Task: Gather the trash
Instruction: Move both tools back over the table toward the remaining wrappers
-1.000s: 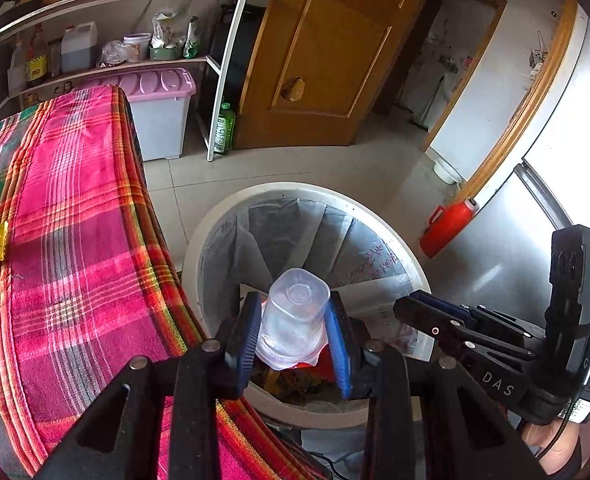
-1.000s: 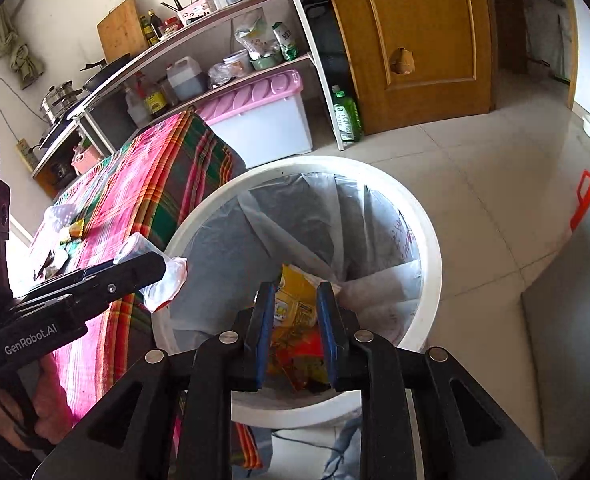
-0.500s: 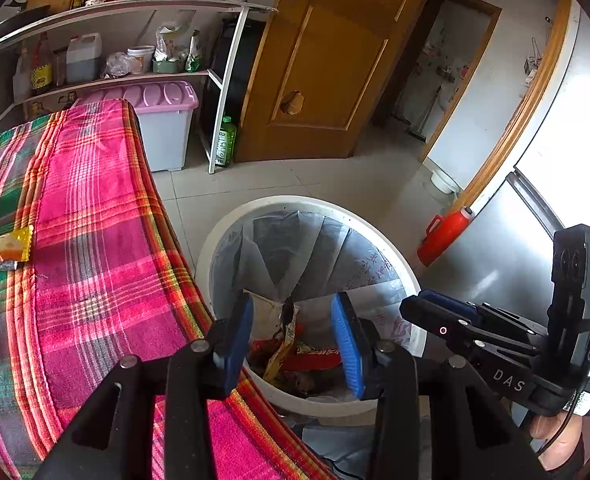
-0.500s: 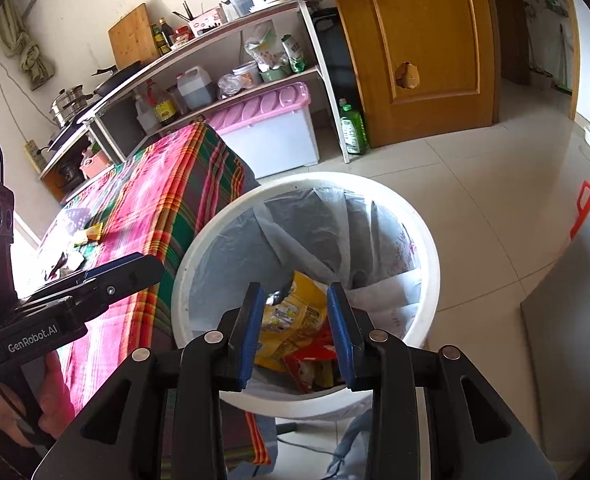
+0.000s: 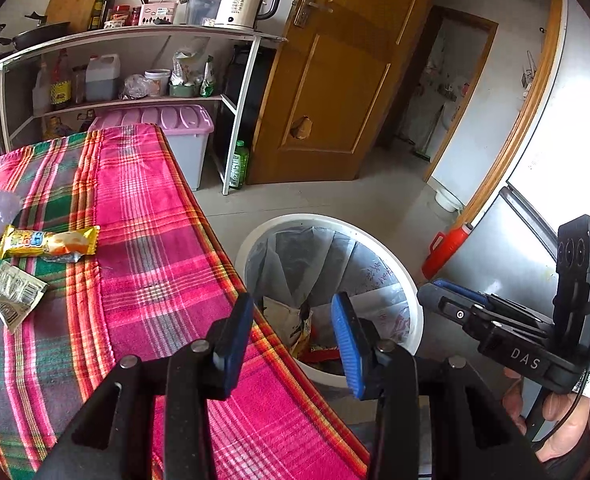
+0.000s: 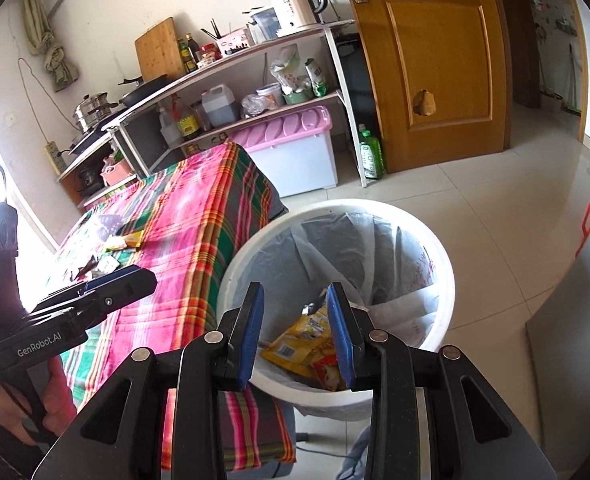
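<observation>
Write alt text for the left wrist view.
The open, empty left gripper hovers over a plaid table's edge, beside a white lined trash bin holding wrappers. A yellow snack wrapper lies on the table.

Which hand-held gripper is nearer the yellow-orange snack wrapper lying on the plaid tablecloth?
Left. The left hand-held gripper hovers open over the tablecloth's edge, on the yellow-orange snack wrapper side. The right hand-held gripper sits open above the white bin, farther off.
</observation>
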A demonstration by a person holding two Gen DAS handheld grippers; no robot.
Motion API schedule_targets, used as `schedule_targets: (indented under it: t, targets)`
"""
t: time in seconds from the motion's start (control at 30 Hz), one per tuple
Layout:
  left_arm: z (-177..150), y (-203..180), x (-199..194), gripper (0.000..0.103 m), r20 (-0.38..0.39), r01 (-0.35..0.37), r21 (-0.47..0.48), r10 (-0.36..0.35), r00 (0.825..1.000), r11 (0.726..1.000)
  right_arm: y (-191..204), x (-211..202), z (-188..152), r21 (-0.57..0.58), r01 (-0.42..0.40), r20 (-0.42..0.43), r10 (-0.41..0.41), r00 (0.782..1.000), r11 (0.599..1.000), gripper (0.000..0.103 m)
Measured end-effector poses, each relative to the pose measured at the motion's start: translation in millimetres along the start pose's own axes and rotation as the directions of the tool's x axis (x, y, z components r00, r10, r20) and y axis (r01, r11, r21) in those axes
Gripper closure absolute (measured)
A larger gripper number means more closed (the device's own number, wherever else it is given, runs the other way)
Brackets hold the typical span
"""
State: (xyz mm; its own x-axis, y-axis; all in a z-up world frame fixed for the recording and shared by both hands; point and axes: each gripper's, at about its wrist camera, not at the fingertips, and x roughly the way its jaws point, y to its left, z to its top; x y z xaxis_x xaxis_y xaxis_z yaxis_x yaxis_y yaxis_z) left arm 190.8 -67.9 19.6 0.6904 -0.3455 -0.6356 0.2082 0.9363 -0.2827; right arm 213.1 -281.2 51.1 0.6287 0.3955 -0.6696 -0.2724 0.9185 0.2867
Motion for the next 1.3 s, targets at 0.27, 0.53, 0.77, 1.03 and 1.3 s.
schedule_targets:
  t: [0.27,0.53,0.77,1.03,1.3]
  targets:
    - [-8.5,12.1,-23.2,0.06,0.034,-0.027,-0.018,0.028,0.999,0.999,25.8,-2.6,-1.6,-0.065,-0.022,0.004,0.023,1.0,0.998,0.069]
    - [-19.5,32.5,-49.8,0.061,0.071,-0.084,-0.042,0.087,0.994,0.996,51.5,-2.8,-5.9,-0.136,-0.061,-0.007,0.06,0.998,0.989,0.069]
    - [-31.0,56.2,-67.7,0.06,0.084,-0.13,-0.089,0.137,0.987,0.988,78.2,0.3,-8.8,-0.205,-0.102,-0.021,0.1,0.995,0.973,0.069]
    - [-40.1,88.8,-85.6,0.06,0.095,-0.185,-0.159,0.202,0.975,0.97,107.0,12.2,-3.8,-0.262,-0.148,-0.041,0.143,0.989,0.954,0.069]
    - [-41.3,127.2,-88.6,0.057,0.079,-0.241,-0.248,0.268,0.96,0.938,133.0,34.5,7.6,-0.31,-0.188,-0.06,0.178,0.982,0.932,0.069]
